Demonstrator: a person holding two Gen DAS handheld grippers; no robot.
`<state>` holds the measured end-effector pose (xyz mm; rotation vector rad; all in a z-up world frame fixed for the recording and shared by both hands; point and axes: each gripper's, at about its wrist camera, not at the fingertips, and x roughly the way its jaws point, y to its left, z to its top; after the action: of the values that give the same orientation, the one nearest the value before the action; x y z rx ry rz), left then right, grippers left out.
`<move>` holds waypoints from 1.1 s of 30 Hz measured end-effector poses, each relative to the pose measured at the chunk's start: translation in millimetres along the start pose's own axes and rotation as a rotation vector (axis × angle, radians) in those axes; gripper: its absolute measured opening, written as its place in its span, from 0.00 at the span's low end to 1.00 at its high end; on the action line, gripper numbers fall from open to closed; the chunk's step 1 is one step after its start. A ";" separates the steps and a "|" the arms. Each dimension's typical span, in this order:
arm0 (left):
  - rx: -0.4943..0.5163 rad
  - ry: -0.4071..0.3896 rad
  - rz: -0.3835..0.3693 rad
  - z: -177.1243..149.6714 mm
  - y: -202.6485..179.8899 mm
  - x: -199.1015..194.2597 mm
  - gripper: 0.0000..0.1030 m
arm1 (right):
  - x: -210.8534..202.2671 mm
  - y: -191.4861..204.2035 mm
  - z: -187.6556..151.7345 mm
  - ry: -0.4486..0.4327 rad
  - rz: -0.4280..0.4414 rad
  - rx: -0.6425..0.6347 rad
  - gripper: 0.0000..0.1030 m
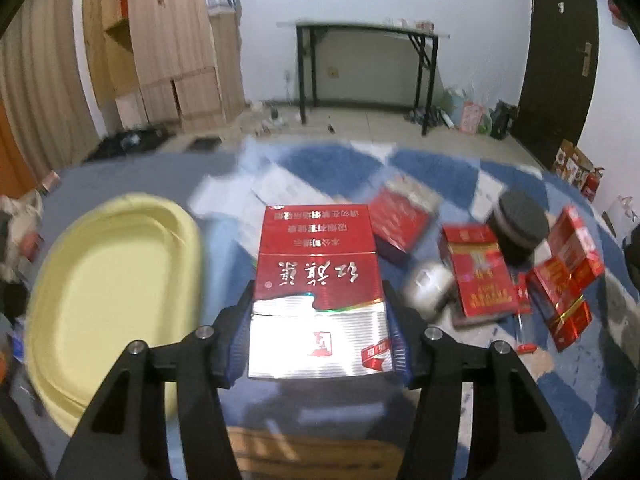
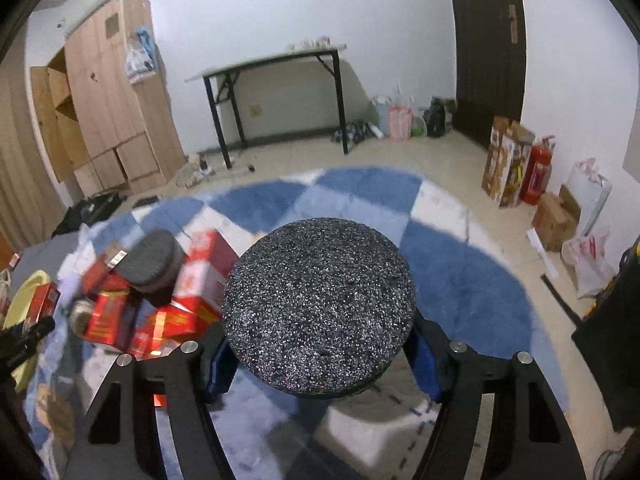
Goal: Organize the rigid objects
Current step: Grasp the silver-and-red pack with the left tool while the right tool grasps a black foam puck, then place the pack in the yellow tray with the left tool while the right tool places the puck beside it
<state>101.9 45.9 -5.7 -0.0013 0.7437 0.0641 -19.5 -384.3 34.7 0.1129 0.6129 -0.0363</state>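
Note:
My left gripper (image 1: 319, 334) is shut on a red and silver cigarette pack (image 1: 318, 292), held above the blue and white rug, just right of a pale yellow oval tray (image 1: 108, 292). My right gripper (image 2: 320, 354) is shut on a round black speckled jar (image 2: 320, 304), seen lid-on from above. A pile of red boxes (image 1: 480, 276) lies right of the held pack, with a second black round jar (image 1: 520, 232) on it. The same pile (image 2: 160, 304) and second jar (image 2: 154, 264) show at the left in the right wrist view.
The blue and white checked rug (image 2: 460, 272) covers the floor. A black-legged table (image 2: 276, 92) stands at the far wall, a wooden wardrobe (image 2: 108, 92) at the left, a dark door (image 2: 488, 48) at the right. Boxes, bags and a red fire extinguisher (image 2: 538, 176) line the right wall.

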 end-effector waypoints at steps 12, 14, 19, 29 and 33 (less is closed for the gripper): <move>-0.066 0.040 0.139 5.4 187.7 -11.6 0.56 | -83.5 170.8 -11.6 -0.068 0.371 -0.329 0.68; -0.125 0.069 0.132 -5.2 215.1 -0.3 0.56 | -78.5 217.6 -21.1 -0.034 0.454 -0.367 0.68; -0.194 0.095 0.107 -24.1 247.0 15.9 0.56 | -48.9 336.1 -51.1 0.081 0.623 -0.533 0.68; -0.221 0.171 0.129 -33.9 264.6 49.6 0.56 | 17.3 439.9 -87.1 0.208 0.633 -0.776 0.68; -0.265 0.216 0.133 -40.7 271.1 58.4 0.56 | 35.0 466.1 -95.4 0.237 0.618 -0.807 0.68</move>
<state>101.3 318.8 -69.3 -0.2138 0.9463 0.2929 -14.0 89.8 -18.7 -0.4851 0.7667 0.8272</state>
